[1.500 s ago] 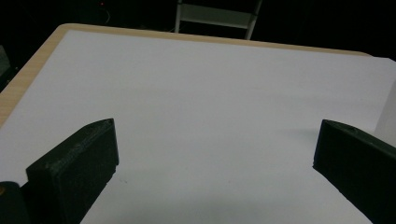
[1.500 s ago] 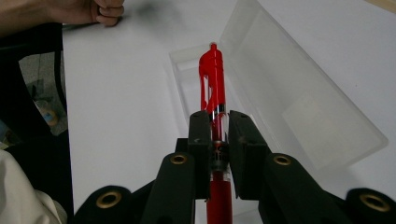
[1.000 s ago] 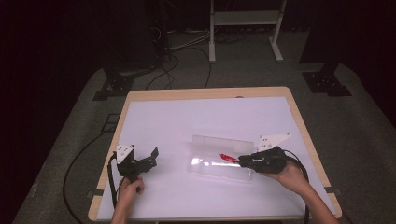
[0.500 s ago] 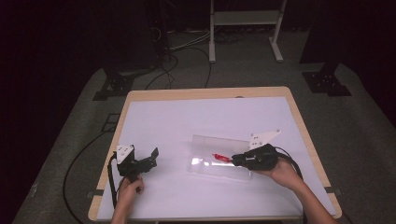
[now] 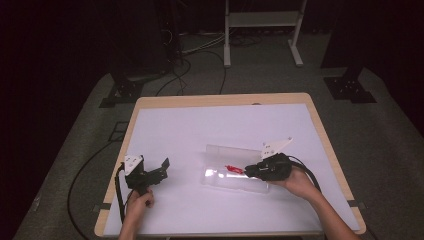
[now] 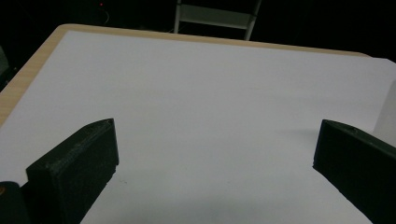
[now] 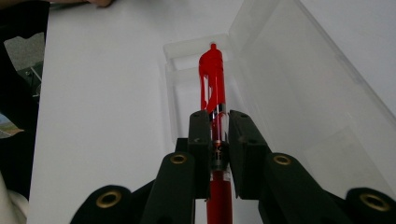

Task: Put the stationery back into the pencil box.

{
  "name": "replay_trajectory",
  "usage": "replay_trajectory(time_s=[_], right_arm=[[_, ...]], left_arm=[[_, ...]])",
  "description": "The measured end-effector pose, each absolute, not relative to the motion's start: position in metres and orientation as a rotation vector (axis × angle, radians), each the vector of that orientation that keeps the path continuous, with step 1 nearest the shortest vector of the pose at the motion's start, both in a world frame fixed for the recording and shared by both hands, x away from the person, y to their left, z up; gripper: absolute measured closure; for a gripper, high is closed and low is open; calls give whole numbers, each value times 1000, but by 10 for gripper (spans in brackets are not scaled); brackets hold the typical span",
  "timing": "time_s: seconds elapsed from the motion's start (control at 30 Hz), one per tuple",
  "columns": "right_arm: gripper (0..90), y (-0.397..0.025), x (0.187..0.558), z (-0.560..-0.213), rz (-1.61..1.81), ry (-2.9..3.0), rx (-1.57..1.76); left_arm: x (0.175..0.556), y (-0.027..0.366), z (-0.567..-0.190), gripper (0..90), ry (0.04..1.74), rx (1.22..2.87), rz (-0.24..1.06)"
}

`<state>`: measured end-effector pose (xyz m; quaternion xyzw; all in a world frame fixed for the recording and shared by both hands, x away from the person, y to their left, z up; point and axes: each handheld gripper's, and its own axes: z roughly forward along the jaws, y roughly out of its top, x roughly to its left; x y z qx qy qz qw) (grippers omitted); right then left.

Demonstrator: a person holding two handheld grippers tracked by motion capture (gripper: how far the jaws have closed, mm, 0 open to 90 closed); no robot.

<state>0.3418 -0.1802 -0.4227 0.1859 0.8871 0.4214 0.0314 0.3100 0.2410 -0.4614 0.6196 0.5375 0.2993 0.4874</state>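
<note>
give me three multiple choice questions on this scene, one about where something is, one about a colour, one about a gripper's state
1. Where is the pen?
A. over the open clear case
B. at the table's far edge
C. between the left gripper's jaws

2. What colour is the pen?
A. blue
B. red
C. green

3. How does the left gripper stand?
A. shut on the pen
B. shut on the case
C. open, holding nothing

Answers:
1 A, the right gripper view shows the pen pointing into the clear case.
2 B, its barrel and clip are red.
3 C, the left gripper view shows its jaws wide apart over the bare white table, while the right gripper clamps the pen.
</note>
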Motion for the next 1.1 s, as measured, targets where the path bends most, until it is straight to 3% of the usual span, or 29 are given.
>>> replay_trajectory(time_s=[1.1], right_arm=[[791,-165,351,-446,1220,2823,567]], left_arm=[[310,240,-461,0,1302,1504,730]])
